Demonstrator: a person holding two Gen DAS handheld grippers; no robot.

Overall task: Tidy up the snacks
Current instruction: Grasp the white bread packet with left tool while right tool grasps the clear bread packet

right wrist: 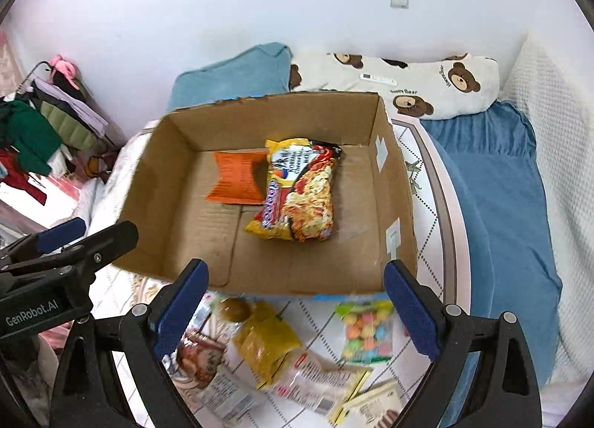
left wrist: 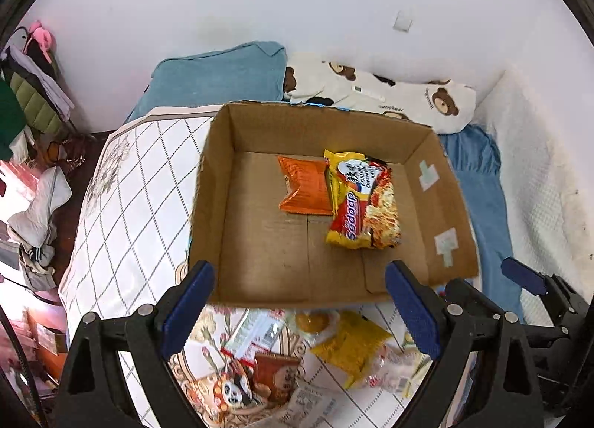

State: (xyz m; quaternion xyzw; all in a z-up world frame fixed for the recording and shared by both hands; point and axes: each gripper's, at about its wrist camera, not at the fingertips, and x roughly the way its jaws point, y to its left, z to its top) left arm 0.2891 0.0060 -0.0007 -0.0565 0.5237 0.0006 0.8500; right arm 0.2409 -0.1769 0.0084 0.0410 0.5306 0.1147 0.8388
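An open cardboard box (left wrist: 451, 205) (right wrist: 156, 182) lies on the quilted bed. Inside it rest an orange snack packet (left wrist: 304, 186) (right wrist: 235, 179) and a yellow-red instant noodle pack (left wrist: 365, 205) (right wrist: 300, 194), which overlaps the packet's right edge. My left gripper (left wrist: 299, 311) hangs open above the box's near edge, nothing between its blue pads. My right gripper (right wrist: 293, 311) is open too, empty, beside the left one. Below them lie loose snacks: a yellow bag (left wrist: 352, 344) (right wrist: 265, 344), a bag of coloured candy balls (right wrist: 365, 331), a panda packet (left wrist: 234, 391) and several white wrappers.
A teal pillow (left wrist: 219, 75) and a bear-print pillow (left wrist: 415, 97) lie behind the box against the white wall. A blue blanket (right wrist: 497, 197) runs along the right side. Clothes hang on a rack (right wrist: 55, 112) at the left, beyond the bed's edge.
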